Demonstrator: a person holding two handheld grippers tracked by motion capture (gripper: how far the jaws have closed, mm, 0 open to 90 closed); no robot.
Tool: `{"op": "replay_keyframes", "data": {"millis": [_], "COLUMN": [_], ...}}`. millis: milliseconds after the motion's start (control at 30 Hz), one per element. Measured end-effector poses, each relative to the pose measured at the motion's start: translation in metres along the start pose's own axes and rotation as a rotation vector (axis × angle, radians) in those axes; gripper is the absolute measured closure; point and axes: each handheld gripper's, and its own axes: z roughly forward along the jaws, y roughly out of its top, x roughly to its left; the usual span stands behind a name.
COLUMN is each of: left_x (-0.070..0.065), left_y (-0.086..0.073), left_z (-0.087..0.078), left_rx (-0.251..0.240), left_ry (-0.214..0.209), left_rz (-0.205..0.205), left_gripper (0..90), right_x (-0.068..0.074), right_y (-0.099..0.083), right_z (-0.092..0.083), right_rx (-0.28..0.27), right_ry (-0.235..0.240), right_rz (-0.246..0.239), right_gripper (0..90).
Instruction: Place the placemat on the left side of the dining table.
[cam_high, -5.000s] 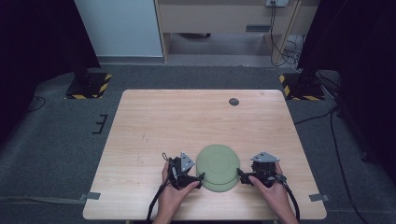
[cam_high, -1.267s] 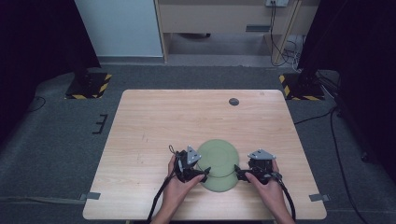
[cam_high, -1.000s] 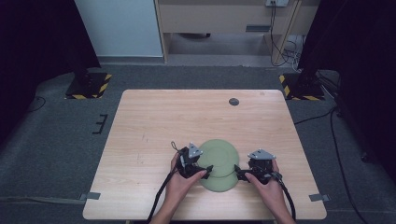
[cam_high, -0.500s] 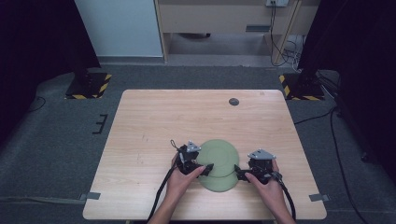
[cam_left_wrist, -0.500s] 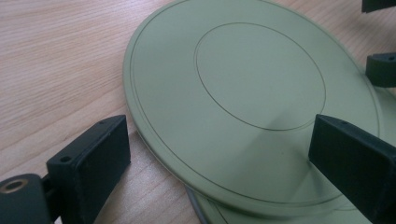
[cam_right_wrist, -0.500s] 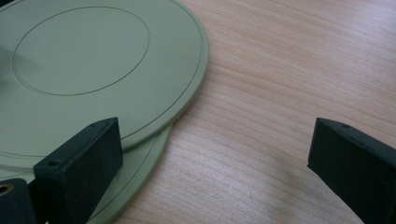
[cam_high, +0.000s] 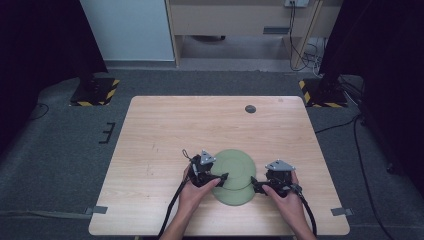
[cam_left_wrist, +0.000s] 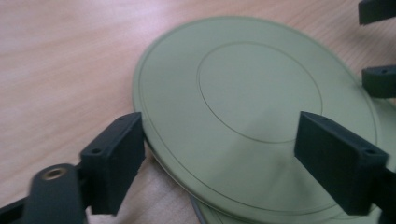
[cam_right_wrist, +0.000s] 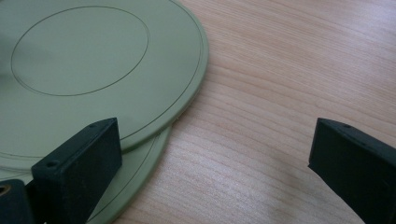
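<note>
Two flat pale green plates lie overlapped near the table's front edge. The upper plate (cam_high: 234, 166) (cam_left_wrist: 252, 93) (cam_right_wrist: 79, 51) sits shifted toward the far side, over the lower plate (cam_high: 235, 197) (cam_left_wrist: 210, 217) (cam_right_wrist: 140, 172). My left gripper (cam_high: 220, 178) (cam_left_wrist: 224, 158) is open at the plates' left rim, one jaw over bare wood and the other over the upper plate. My right gripper (cam_high: 254, 186) (cam_right_wrist: 215, 163) is open at the right rim, with its left jaw above the plates' edges and its right jaw over wood. Neither gripper holds anything.
The wooden table (cam_high: 165, 130) carries a small dark round disc (cam_high: 250, 108) near its far edge. Black stands with yellow-striped bases (cam_high: 95, 90) (cam_high: 320, 92) sit on the floor past the far corners. Cables trail from both grippers toward the person.
Compared with five seconds ago, the left gripper has moved right onto the plates and the upper plate now lies offset from the lower one. Over the last second almost nothing moved.
</note>
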Motion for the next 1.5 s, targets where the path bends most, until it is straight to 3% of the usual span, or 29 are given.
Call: {"op": "replay_keyframes", "data": {"millis": [267,600,667,767,933,1000,1100,1167,1233,1367,1500], "left_x": [-0.001,-0.001,-0.002,-0.003,-0.002,-0.004,-0.008,-0.010,-0.011,-0.008,-0.009], "left_y": [0.003,-0.002,-0.002,-0.002,-0.002,-0.001,-0.002,-0.003,-0.004,-0.001,0.002], "left_z": [-0.012,-0.019,-0.020,-0.019,-0.020,-0.021,-0.022,-0.019,-0.017,-0.018,-0.018], "left_rx": [-0.075,-0.133,-0.154,-0.146,-0.155,-0.154,-0.156,-0.135,-0.124,-0.160,-0.151], "left_ry": [0.040,0.025,-0.001,0.016,-0.002,0.007,-0.005,-0.025,-0.009,-0.020,-0.014], "left_rz": [0.003,-0.040,-0.067,-0.045,-0.072,-0.049,-0.049,-0.059,-0.055,-0.094,-0.077], "left_gripper": [43.8,64.3,66.1,66.7,71.4,74.1,75.2,75.6,72.7,72.8,72.9], "right_x": [0.000,-0.001,-0.001,-0.001,-0.001,-0.001,-0.001,-0.001,-0.001,-0.001,-0.001], "right_y": [0.000,0.000,0.000,0.000,0.000,0.000,0.000,0.000,0.000,0.000,0.000], "right_z": [0.000,0.000,0.000,0.000,0.000,0.000,0.000,0.000,0.000,0.000,0.000], "right_rx": [0.000,0.001,0.002,0.001,0.002,0.002,0.003,0.002,0.002,0.000,0.001], "right_ry": [-0.001,-0.007,-0.008,-0.007,-0.007,-0.007,-0.006,-0.008,-0.007,-0.007,-0.005], "right_rz": [0.000,-0.003,-0.001,-0.003,0.000,-0.003,-0.003,-0.004,-0.003,-0.003,-0.004], "right_gripper": [2.7,2.2,2.2,2.2,2.1,2.1,2.0,2.1,2.1,2.5,2.3]}}
